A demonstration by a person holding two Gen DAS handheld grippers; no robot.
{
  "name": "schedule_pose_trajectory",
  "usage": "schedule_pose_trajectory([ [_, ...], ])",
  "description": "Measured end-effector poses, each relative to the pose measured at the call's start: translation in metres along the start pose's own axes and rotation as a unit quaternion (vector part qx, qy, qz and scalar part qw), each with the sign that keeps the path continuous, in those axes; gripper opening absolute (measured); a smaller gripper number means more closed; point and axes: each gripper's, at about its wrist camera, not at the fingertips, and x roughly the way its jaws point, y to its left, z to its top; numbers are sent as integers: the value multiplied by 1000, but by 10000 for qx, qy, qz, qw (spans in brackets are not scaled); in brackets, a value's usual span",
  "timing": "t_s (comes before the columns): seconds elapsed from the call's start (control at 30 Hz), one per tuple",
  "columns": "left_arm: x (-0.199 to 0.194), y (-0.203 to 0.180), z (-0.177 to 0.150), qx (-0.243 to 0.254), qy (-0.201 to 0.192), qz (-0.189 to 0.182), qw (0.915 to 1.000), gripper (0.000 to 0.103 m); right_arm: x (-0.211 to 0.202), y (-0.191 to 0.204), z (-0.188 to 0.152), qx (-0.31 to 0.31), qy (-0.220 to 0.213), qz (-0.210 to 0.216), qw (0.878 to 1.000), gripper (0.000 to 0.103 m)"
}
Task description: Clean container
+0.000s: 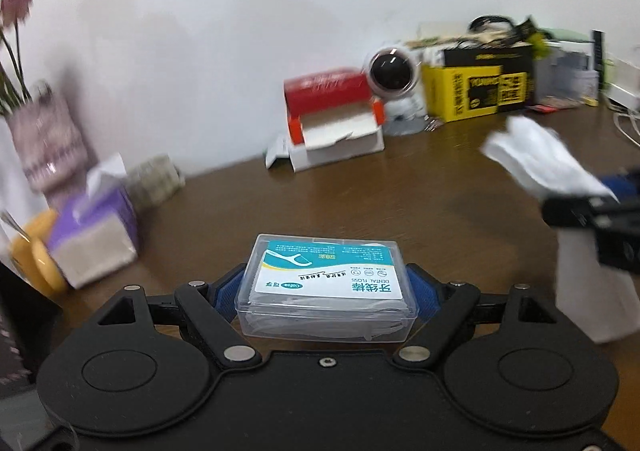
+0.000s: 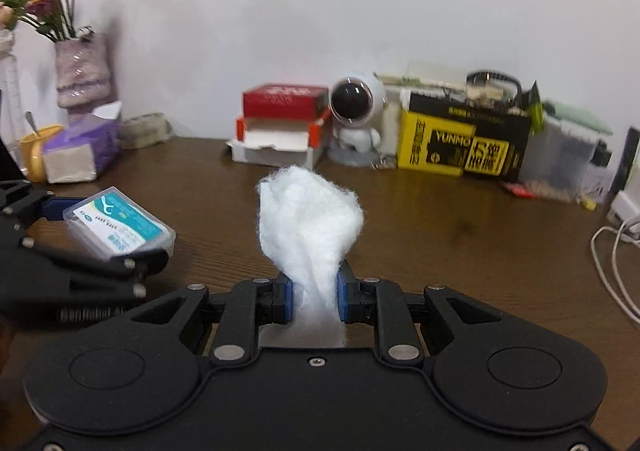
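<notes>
From my left wrist camera I see the dental floss container close up, label readable though upside down, clamped flat between the blue pads of my left gripper; the fingers press on its two short sides and are closed as far as the box allows. It is held above the brown tabletop. At the right edge of that view my right gripper appears only as a blurred dark shape with the white cloth sticking out of it.

My right wrist camera shows what the left cannot: my right gripper is pinched nearly closed on the lower neck of the white cloth, which puffs up above the fingers in a fluffy wad. The same view shows the container from the side, tilted, off to the left of the cloth and apart from it.

Along the wall sit an astronaut figure, a red and white box, a yellow and black box and a purple tissue pack.
</notes>
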Motion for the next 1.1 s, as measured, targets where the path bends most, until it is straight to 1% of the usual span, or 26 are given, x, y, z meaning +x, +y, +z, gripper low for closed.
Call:
schedule_pose_trajectory([
  [0.1, 16, -2, 3, -91, 123, -8, 9999, 81, 13, -3, -3, -21, 149, 87, 9998, 22],
  [0.13, 19, -2, 4, -111, 106, -13, 9999, 81, 15, -3, -4, -28, 156, 95, 9998, 22],
  [0.17, 21, -2, 6, -131, 86, -14, 9999, 83, 17, -3, -4, -36, 159, 101, 9998, 26],
  [0.2, 21, -1, 7, -148, 53, 6, 9999, 91, 18, -3, -4, -44, 163, 107, 9998, 31],
  [0.23, 20, 0, 8, -173, 21, 20, 9998, 99, 20, -3, -4, -52, 166, 113, 9998, 49],
  [0.27, 18, 2, 10, -211, -35, 8, 9998, 101, 22, -3, -4, -60, 170, 119, 9998, 67],
  [0.3, 14, 3, 11, -250, -92, -18, 9996, 103, 20, -3, -4, -36, 127, 96, 9999, 72],
  [0.37, 7, 6, 13, -277, -139, -24, 9995, 103, 11, -6, -2, 54, -30, 24, 10000, 86],
  [0.4, 2, 7, 13, -258, -134, 8, 9996, 103, 7, -7, -2, 96, -84, 5, 9999, 91],
  [0.43, -3, 7, 12, -217, -119, 33, 9997, 103, 4, -8, -1, 138, -135, -14, 9998, 98],
  [0.47, -8, 6, 9, -158, -98, 45, 9998, 103, 0, -9, -2, 178, -166, -11, 9997, 102],
  [0.57, -25, 7, -5, -59, 49, 17, 10000, 103, -14, -8, -7, 299, -140, 14, 9995, 103],
  [0.77, -58, 25, -34, -539, 374, -199, 9976, 103, -54, 9, -35, 404, 190, 156, 9989, 103],
  [0.87, -71, 24, -49, -508, 505, -116, 9974, 103, -70, 24, -51, 327, 390, 260, 9984, 103],
  [0.97, -83, 24, -64, -510, 533, -68, 9973, 103, -79, 34, -60, 318, 509, 117, 9981, 103],
  [1.1, -93, 27, -79, -637, 544, -95, 9964, 103, -82, 45, -72, 242, 754, 88, 9968, 103],
])
